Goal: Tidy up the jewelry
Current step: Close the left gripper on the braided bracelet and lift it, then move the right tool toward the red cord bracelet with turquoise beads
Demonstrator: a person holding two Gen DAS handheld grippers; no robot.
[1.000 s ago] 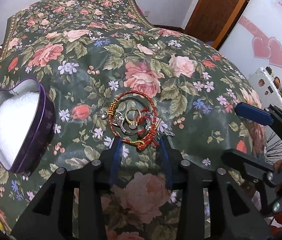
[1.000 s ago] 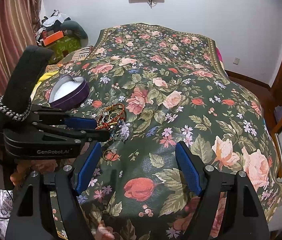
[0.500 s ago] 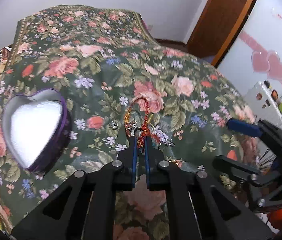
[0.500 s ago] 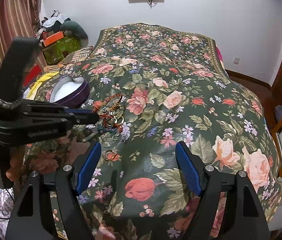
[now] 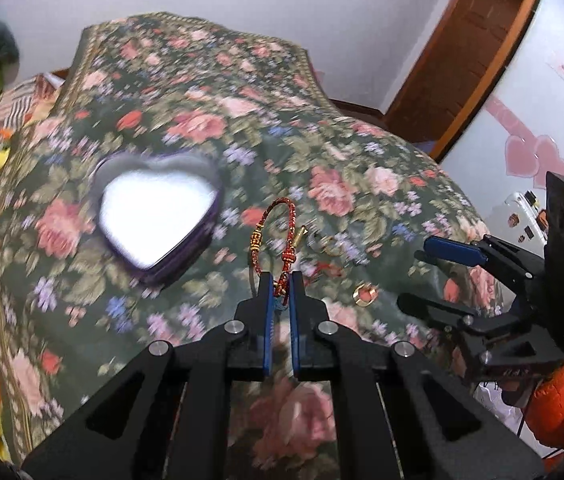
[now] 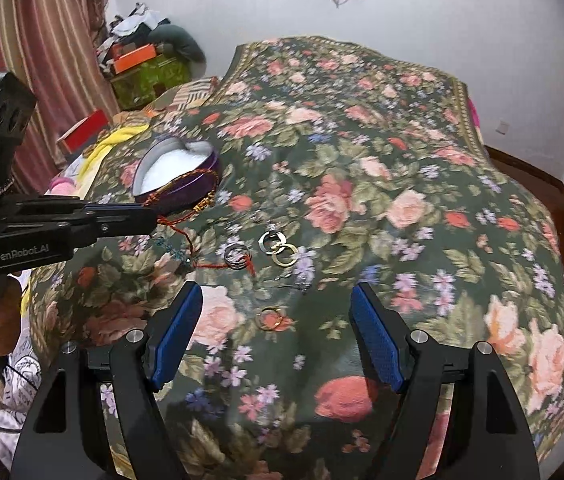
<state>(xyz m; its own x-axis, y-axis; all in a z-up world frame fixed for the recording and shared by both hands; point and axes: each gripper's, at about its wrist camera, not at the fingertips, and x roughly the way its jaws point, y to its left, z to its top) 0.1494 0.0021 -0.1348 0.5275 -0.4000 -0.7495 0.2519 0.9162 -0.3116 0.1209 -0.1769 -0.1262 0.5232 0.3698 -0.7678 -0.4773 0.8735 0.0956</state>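
Note:
My left gripper is shut on a red braided bracelet with gold beads and holds it lifted above the floral cloth, right of the open purple heart-shaped tin with white lining. In the right wrist view the left gripper holds the bracelet beside the tin. Several rings and a red cord lie on the cloth, with a gold ring nearer. My right gripper is open and empty just above that gold ring.
The floral cloth covers a bed that drops off on all sides. Clutter and boxes sit at the back left by a striped curtain. A wooden door stands at the right.
My left gripper closed on the red bracelet, lifted it off the pile and swung left toward the heart tin. The right gripper stayed open and nearly still.

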